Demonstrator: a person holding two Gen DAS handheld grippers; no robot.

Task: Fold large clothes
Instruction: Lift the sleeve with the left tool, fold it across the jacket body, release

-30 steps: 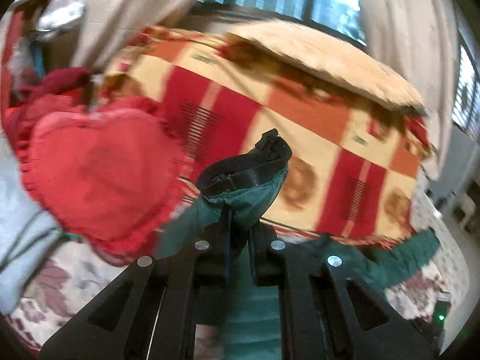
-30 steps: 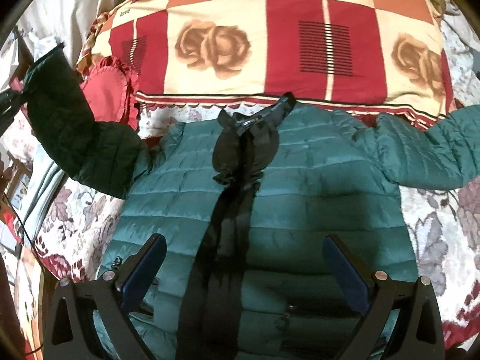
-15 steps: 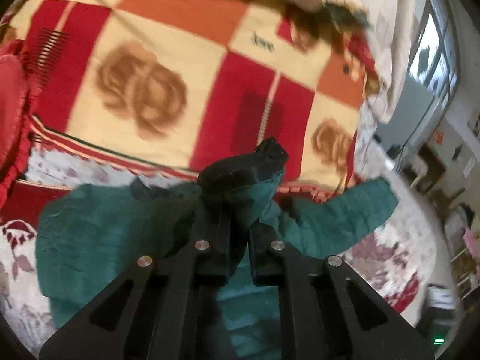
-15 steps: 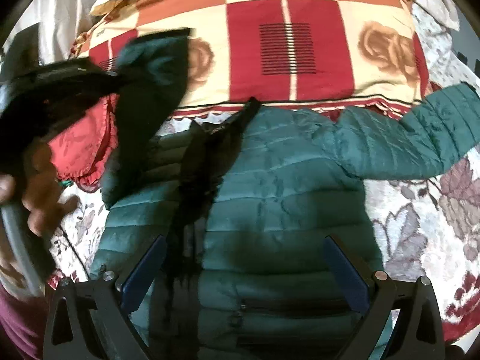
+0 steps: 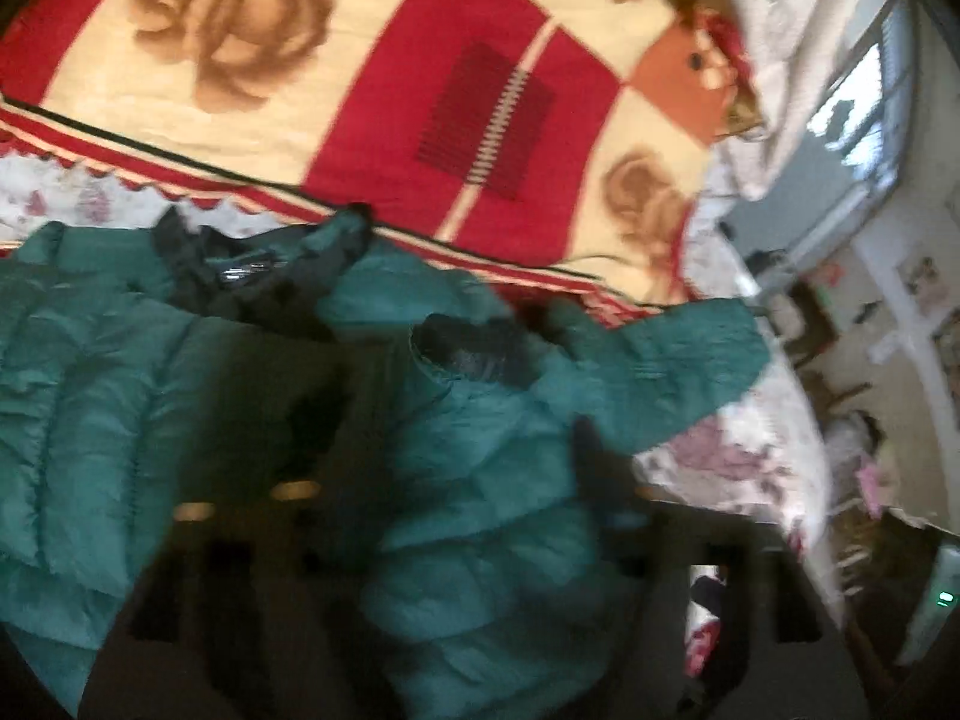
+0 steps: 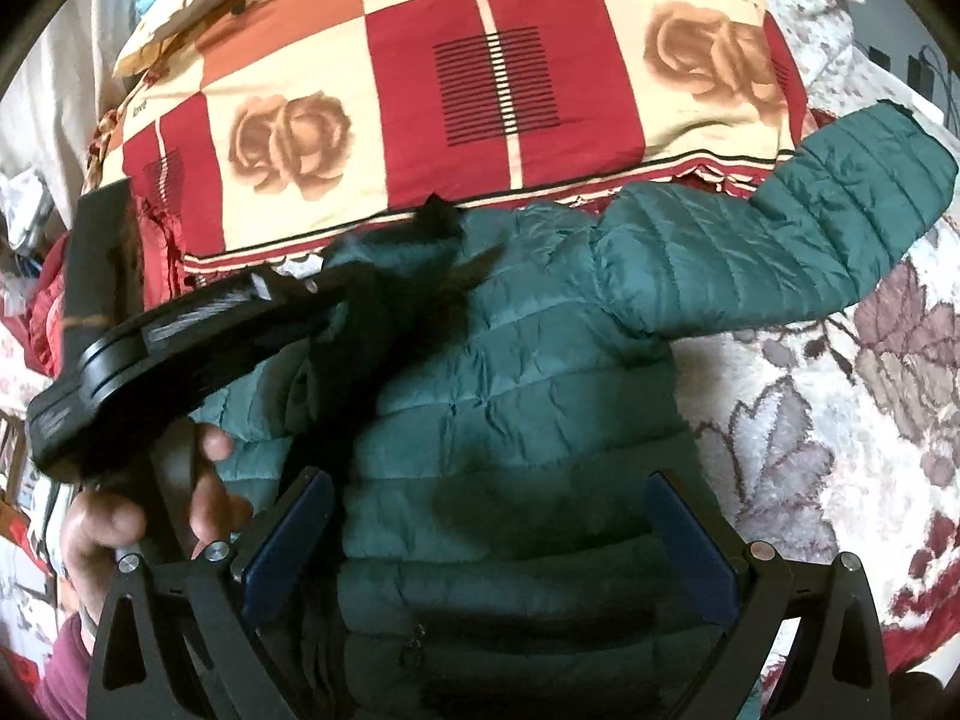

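The green puffer jacket (image 6: 510, 396) is lying spread on the flowered bed (image 6: 840, 420) below the red-and-cream blanket (image 6: 480, 90), while the left gripper (image 5: 444, 468) is opening over the folded-in sleeve (image 5: 480, 480) and the right gripper (image 6: 486, 540) is hovering wide apart, grasping nothing.

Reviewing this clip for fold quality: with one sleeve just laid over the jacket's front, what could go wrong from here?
The left gripper is opening over the folded sleeve; puffy fabric could catch on a finger or spring back.

The other sleeve lies partly on the patterned blanket and may drag it.

The right gripper hovers open, pinning nothing.
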